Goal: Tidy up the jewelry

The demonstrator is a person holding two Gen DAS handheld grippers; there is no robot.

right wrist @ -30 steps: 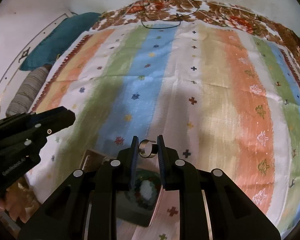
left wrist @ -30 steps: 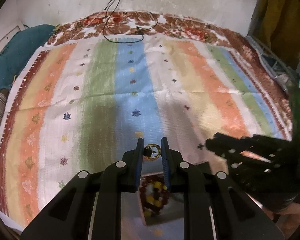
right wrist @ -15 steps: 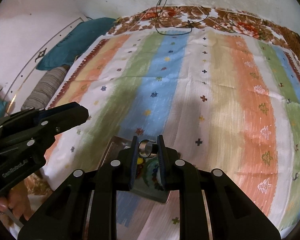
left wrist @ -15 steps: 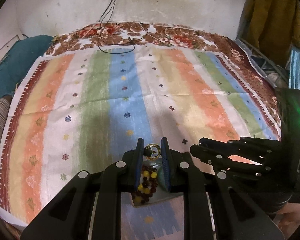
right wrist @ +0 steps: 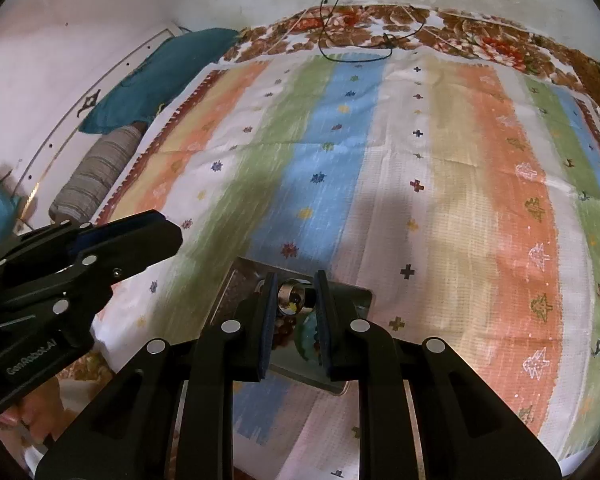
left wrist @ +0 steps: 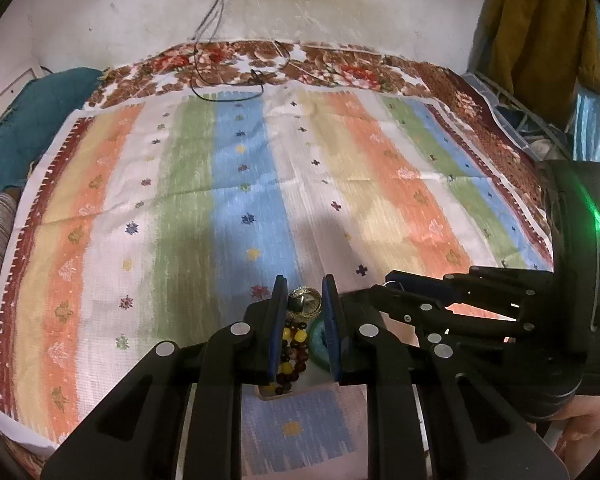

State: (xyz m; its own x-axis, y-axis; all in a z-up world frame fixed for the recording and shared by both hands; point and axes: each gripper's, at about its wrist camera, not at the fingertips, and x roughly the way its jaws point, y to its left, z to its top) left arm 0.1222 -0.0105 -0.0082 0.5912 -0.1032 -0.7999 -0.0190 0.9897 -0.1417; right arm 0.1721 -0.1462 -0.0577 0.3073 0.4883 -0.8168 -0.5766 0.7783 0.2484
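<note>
My left gripper (left wrist: 304, 292) is shut on a gold ring (left wrist: 306, 302) with a round ornate top. My right gripper (right wrist: 294, 286) is shut on a silver ring (right wrist: 290, 296). Both hang above a shiny metal tray (right wrist: 246, 276) on the striped cloth. In the tray lie a dark bead bracelet with yellow beads (left wrist: 290, 344) and a teal round piece (left wrist: 318, 346). The right gripper shows in the left wrist view (left wrist: 392, 280), close on the right. The left gripper shows in the right wrist view (right wrist: 168, 228), to the left.
A striped cloth (left wrist: 204, 208) covers the bed. A black cable (left wrist: 228, 88) lies at the far end by the wall. A teal pillow (right wrist: 148, 84) and a striped bolster (right wrist: 96, 172) lie at the left. Clothes (left wrist: 540, 40) hang at the right.
Both grippers have pulled back and risen, each still holding its ring. The tray with the bracelets now shows further out beneath the fingers.
</note>
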